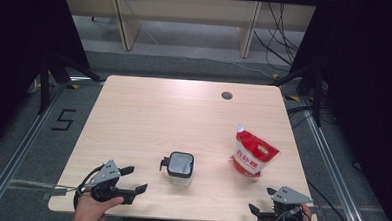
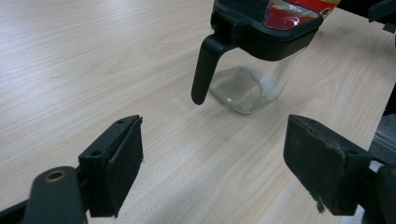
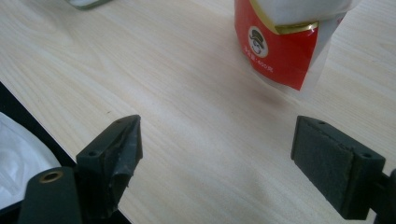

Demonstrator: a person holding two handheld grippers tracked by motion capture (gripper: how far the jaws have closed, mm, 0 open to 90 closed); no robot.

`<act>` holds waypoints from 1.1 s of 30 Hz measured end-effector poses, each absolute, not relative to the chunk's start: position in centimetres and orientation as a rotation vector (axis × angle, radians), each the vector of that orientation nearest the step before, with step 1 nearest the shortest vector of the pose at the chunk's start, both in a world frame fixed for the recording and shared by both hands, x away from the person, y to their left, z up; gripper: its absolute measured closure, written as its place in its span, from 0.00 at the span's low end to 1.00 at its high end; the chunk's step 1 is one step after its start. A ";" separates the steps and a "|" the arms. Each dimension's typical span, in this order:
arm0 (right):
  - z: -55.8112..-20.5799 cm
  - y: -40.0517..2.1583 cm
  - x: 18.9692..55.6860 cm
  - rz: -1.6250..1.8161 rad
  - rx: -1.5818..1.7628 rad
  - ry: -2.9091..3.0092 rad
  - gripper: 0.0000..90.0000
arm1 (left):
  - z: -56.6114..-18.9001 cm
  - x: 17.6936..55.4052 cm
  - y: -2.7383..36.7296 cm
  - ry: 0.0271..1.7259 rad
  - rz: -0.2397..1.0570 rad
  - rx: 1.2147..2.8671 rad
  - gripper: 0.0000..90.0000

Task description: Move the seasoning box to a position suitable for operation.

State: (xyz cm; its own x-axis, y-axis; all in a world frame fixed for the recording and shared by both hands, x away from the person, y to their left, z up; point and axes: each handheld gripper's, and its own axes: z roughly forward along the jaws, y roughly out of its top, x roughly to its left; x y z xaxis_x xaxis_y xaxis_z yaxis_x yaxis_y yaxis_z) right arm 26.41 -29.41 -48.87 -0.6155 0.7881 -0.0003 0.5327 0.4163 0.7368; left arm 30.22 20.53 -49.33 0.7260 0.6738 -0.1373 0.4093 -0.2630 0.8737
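Wooden table point(image 1: 149, 113), person's hands entering at the near edge. Left gripper point(image 1: 131, 180) sits at the near left corner, jaws spread wide with nothing between them; in the left gripper view its pads point(image 2: 119, 163) frame bare tabletop, pointed toward the glass jar point(image 1: 180, 167). The jar stands upright near the middle of the near half of the table, clear body, black lid, black handle point(image 2: 205, 70) sticking out on the side facing the left gripper; the jar is apart from the jaws, not touched. Right gripper point(image 1: 261, 201) at the near right corner, jaws likewise wide apart and empty; the right gripper view shows its pads point(image 3: 334, 163) either side of bare wood, with the red-and-white pouch point(image 1: 252, 154) ahead. The pouch stands upright right of the jar, well apart from it, white spout at top, untouched.
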 end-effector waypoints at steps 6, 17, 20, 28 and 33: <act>-48.9 -29.3 26.6 1.023 1.123 2.342 0.21 | -49.3 30.2 20.7 0.834 0.332 1.913 0.22; -48.9 -29.3 26.8 1.037 1.111 2.346 0.23 | -49.4 30.5 20.9 0.856 0.366 1.914 0.23; -48.9 -29.1 26.6 1.049 1.126 2.340 0.23 | -49.4 30.7 20.8 0.863 0.374 1.902 0.24; -49.0 -29.1 26.6 1.041 1.092 2.353 0.24 | -49.8 31.7 19.1 0.824 0.416 1.974 0.31; -49.1 -29.2 26.5 1.040 1.103 2.355 0.25 | -49.8 33.1 18.4 0.797 0.423 1.977 0.37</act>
